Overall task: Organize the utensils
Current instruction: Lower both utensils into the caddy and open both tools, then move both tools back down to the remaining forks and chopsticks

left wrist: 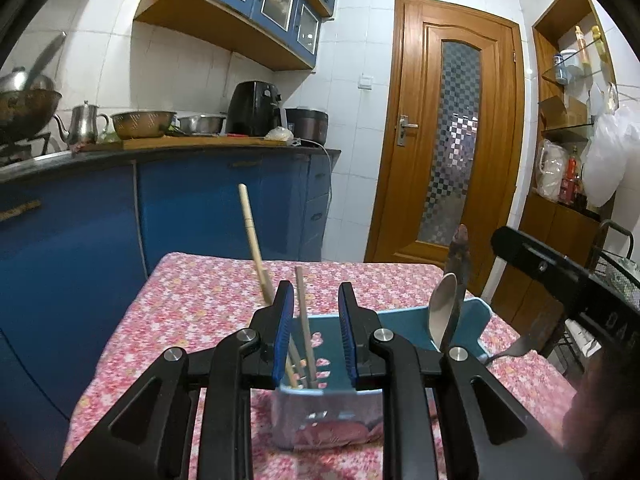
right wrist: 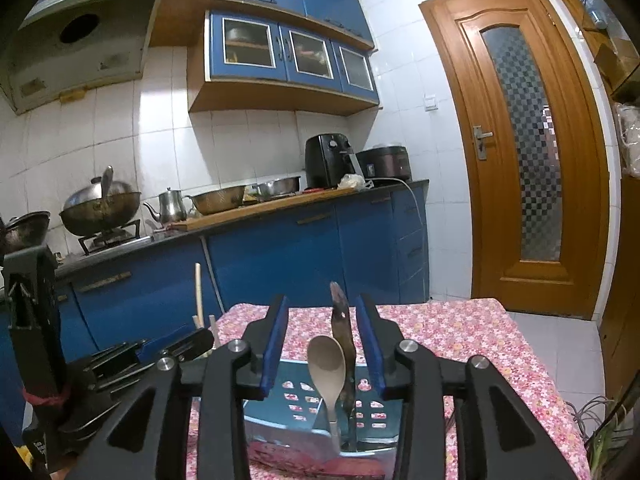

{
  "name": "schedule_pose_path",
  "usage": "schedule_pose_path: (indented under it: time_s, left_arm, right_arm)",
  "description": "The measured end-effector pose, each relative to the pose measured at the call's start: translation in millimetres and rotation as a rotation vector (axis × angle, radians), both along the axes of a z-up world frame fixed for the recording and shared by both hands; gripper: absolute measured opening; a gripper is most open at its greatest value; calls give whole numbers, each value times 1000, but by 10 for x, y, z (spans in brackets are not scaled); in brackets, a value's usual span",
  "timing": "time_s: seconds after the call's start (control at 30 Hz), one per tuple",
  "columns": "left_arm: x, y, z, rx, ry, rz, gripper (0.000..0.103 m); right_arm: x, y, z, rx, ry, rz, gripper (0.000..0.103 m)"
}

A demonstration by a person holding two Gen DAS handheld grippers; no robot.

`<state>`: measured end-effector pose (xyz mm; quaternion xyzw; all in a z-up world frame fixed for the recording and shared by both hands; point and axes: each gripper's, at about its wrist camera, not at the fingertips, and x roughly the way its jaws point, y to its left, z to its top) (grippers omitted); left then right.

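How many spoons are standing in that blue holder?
1: a pale spoon stands bowl-up in the holder, beside a dark-handled utensil. The wooden sticks at the other end are chopsticks; more could be hidden behind the grippers.

Pink floral tablecloth (left wrist: 208,292), light blue utensil holder (left wrist: 472,320), beige spoon (right wrist: 326,364), blue cabinets (right wrist: 280,256).

White-tiled kitchen walls (right wrist: 248,136). Blue base cabinets (right wrist: 280,248) under a dark counter; blue glass-front wall cabinets (right wrist: 296,52). Range hood (right wrist: 80,40) at left. Wooden door (right wrist: 520,152), checkered frosted pane. Pale floor tiles (right wrist: 560,344).
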<state>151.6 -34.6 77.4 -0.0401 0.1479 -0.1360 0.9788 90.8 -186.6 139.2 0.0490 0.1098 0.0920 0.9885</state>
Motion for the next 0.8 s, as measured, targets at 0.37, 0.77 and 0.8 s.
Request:
schedule_pose_path:
  time_s: [0.37,0.77,0.8]
  left_arm:
    - [-407,164,93,35,69,-4,22]
    - [-792,230,82,63,131,-32,22]
    - [-818,235,67,63,139,-31,22]
  right_arm:
    - [-331,49,136,16,53,10,39]
    - [-659,75,49,54,177,37,39]
    - [-677,78,36,56,191,42,39]
